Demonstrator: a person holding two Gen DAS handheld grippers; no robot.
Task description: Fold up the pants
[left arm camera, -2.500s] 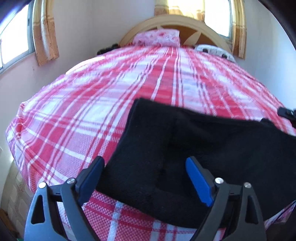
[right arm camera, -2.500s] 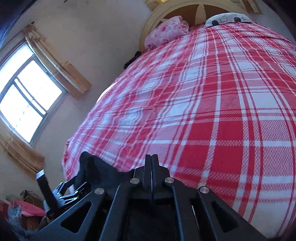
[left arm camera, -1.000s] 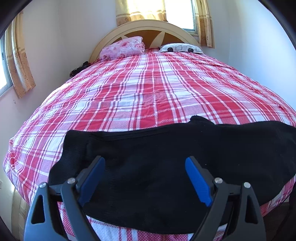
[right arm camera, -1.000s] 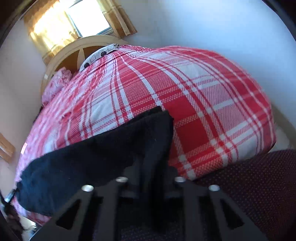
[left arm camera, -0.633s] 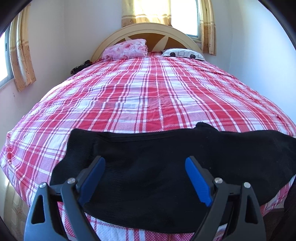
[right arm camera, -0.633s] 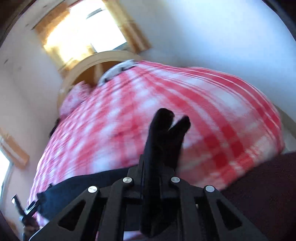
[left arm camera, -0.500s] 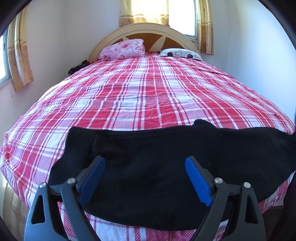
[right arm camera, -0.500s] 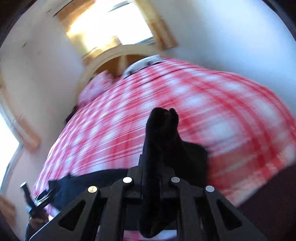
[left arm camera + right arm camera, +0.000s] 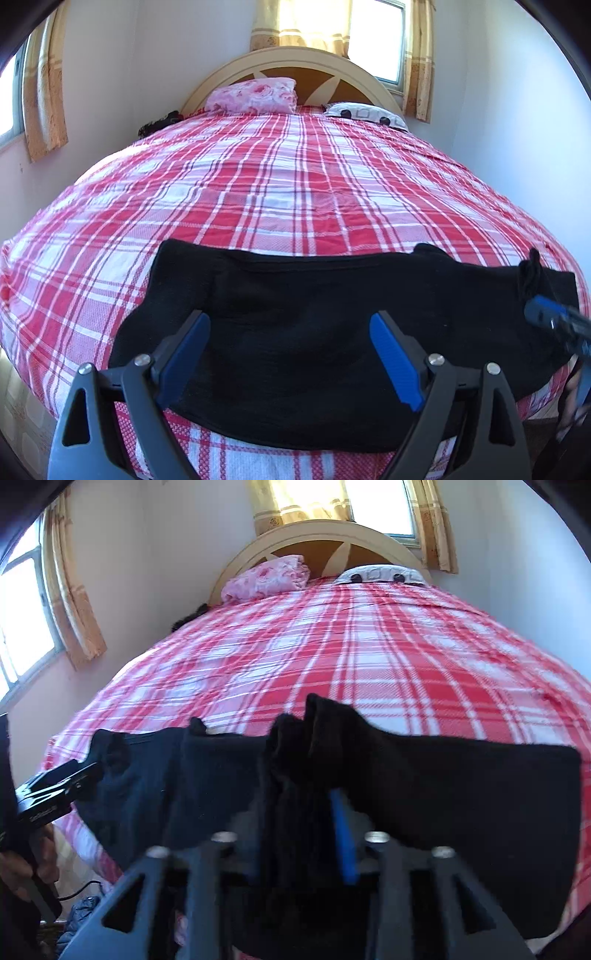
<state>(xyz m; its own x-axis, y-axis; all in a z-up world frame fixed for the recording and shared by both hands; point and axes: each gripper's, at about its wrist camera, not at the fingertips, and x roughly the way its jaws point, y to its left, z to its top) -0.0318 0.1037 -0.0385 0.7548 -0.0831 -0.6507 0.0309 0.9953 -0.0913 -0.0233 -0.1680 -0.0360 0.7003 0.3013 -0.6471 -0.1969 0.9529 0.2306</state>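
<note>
- Black fleecy pants (image 9: 314, 325) lie across the lower middle of the left-wrist frame, on the plaid bed (image 9: 280, 192); soft, limp, light, non-slippery.
- Left claw (image 9: 291, 354) gapes wide, empty, above them.
- Right claw (image 9: 299, 834), jaws just opening, has a bunched cuff between them; whether it grips, I cannot tell.
- Pinch hems or waistband.

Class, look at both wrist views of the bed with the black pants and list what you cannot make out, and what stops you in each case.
- Right gripper, right wrist view: whether the fingers still press the pants; bunched cloth and blur hide them.
- Near edge of the pants, left wrist view: hidden behind the left gripper.
- Dark thing beside the pink pillow, left wrist view: too small to identify.
</note>
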